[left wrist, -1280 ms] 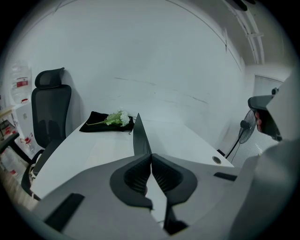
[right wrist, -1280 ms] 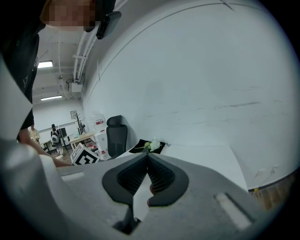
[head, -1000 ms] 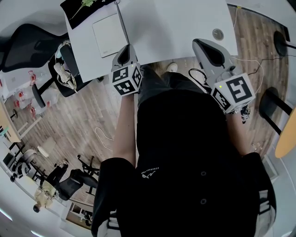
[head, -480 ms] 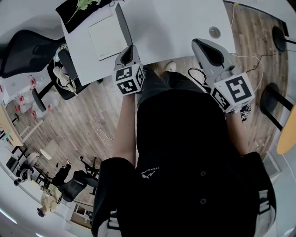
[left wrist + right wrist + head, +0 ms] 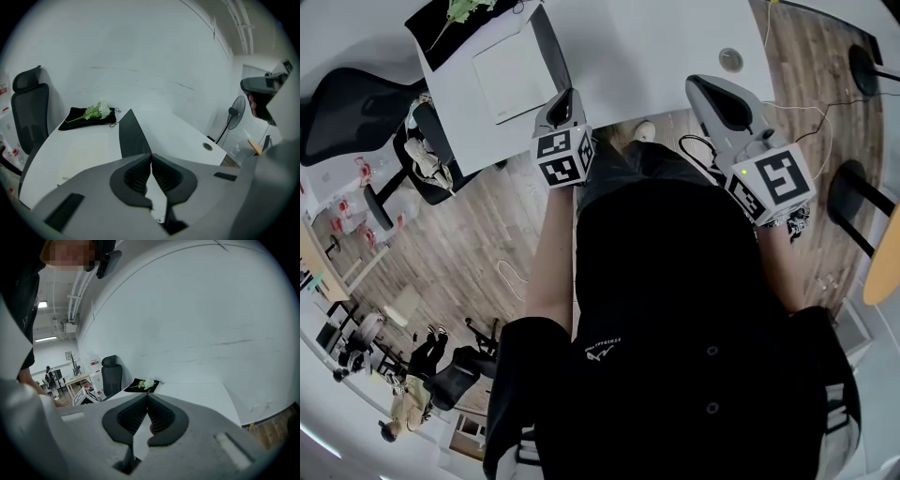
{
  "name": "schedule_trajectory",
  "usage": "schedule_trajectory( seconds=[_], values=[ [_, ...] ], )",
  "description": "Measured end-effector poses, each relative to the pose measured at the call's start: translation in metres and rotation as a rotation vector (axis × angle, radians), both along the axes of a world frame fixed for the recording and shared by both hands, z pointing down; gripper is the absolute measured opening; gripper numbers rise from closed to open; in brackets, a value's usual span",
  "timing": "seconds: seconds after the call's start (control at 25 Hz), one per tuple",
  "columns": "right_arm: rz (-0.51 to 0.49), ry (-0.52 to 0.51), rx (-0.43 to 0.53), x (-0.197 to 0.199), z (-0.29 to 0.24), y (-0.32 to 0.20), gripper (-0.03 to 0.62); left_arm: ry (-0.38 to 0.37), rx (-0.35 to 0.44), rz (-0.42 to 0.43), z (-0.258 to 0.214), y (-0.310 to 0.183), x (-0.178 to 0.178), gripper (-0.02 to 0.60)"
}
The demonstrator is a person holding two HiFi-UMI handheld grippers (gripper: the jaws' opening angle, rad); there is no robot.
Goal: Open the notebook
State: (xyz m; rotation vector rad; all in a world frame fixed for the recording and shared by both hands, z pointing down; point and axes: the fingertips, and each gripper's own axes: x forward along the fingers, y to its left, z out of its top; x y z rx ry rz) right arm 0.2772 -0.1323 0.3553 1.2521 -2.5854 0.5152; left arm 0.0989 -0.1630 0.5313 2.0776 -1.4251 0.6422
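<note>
Left gripper (image 5: 562, 98): jaws pressed together on nothing, poised over the near edge of the bench just beside the notebook's near right corner. It is probably the one meant to lift the cover.
Right gripper (image 5: 713, 90): jaws likewise together and empty, held well apart from the notebook, likely in reserve.
White bench (image 5: 656, 56): carries everything.
White square notebook (image 5: 514, 75): flat and closed, so not yet opened.
Black cloth with green sprig (image 5: 450, 21): just behind the notebook, out of the way.
</note>
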Motion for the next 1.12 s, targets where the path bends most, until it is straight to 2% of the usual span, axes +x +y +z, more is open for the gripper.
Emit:
schedule_trajectory(
  seconds=[0.64,1.12],
  values=[
    [0.026,0.009,-0.024,0.010,0.008,0.000,0.002,-0.016,-0.048,0.074,0.021,-0.001,0.022,0.012],
    [0.041,0.010,-0.049,0.016,0.016,-0.008,0.002,-0.058,-0.100,0.147,0.048,-0.006,0.039,0.014]
  ],
)
